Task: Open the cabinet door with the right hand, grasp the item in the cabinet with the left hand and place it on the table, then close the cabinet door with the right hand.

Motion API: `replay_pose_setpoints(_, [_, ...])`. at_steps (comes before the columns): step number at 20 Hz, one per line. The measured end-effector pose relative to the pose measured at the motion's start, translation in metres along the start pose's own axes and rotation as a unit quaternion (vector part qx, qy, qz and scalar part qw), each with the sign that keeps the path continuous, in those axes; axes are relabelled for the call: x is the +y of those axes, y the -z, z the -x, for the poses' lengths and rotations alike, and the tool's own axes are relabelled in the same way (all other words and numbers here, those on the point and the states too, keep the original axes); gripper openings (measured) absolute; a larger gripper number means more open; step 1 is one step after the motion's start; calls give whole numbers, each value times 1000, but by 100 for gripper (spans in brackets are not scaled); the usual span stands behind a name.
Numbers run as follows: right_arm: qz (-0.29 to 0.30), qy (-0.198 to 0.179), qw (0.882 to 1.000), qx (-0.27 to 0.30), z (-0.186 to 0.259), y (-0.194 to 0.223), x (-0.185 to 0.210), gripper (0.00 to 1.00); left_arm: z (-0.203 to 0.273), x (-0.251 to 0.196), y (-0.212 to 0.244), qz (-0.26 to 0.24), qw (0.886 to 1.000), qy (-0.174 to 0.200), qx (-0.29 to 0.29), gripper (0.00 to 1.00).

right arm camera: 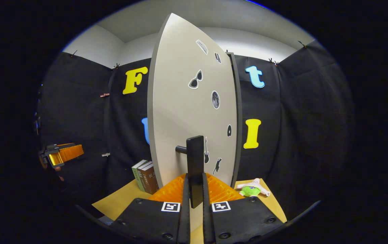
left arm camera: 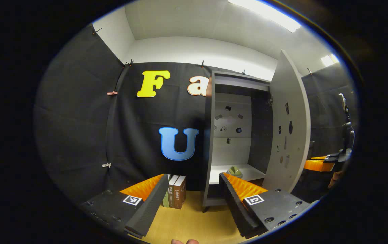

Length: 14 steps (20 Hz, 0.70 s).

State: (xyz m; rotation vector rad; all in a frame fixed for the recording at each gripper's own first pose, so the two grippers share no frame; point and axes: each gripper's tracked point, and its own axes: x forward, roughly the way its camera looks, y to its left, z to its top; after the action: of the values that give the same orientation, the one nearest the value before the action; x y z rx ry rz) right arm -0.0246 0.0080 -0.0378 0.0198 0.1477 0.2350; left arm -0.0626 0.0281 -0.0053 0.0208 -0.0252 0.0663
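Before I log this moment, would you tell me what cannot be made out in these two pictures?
- Left gripper view: the green item on the cabinet shelf is too small to identify.
- Right gripper view: the open door hides the cabinet's inside.
- Right gripper view: the books are partly behind the door.

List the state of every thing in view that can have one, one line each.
cabinet door: swung open, held by its handle.
door handle: clamped between the right tongs' fingers.
right tongs: shut on the door handle.
left tongs: open, empty, pointed toward the cabinet.
green item: resting on the cabinet shelf, not yet grasped.
books: upright on the table beside the cabinet.
plush toy: lying on the table.
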Motion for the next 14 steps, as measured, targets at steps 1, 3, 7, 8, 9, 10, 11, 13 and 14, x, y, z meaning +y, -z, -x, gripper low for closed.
replay_pose_setpoints(1, [0, 8, 1000, 0, 5, 0, -11, 19, -2, -4, 1, -2, 1000, 1, 0, 94])
replay_pose_setpoints(3, [-17, 20, 1000, 0, 13, -3, -29, 18, -4, -14, 1, 2, 1000, 4, 1, 94])
replay_pose_setpoints(7, [-31, 28, 999, 0, 26, -1, -58, 18, -10, -32, 3, 5, 1000, 13, 7, 94])
replay_pose_setpoints(8, [-28, 36, 999, -3, 30, -1, -68, 19, -12, -36, 3, 5, 1000, 14, 8, 95])
replay_pose_setpoints(9, [-23, 45, 999, -5, 31, -2, -78, 19, -13, -41, 3, 6, 1000, 14, 9, 95])
replay_pose_setpoints(10, [-17, 53, 998, -8, 33, -3, -85, 18, -16, -46, 3, 8, 1000, 16, 9, 95])
replay_pose_setpoints(11, [-13, 61, 998, -10, 36, -5, -93, 18, -17, -50, 4, 9, 1000, 17, 11, 95])
replay_pose_setpoints(13, [-8, 77, 997, -15, 44, -7, -111, 18, -20, -55, 6, 7, 1000, 18, 14, 95])
replay_pose_setpoints(14, [-9, 85, 996, -17, 50, -8, -120, 17, -22, -58, 6, 7, 1000, 18, 15, 95])
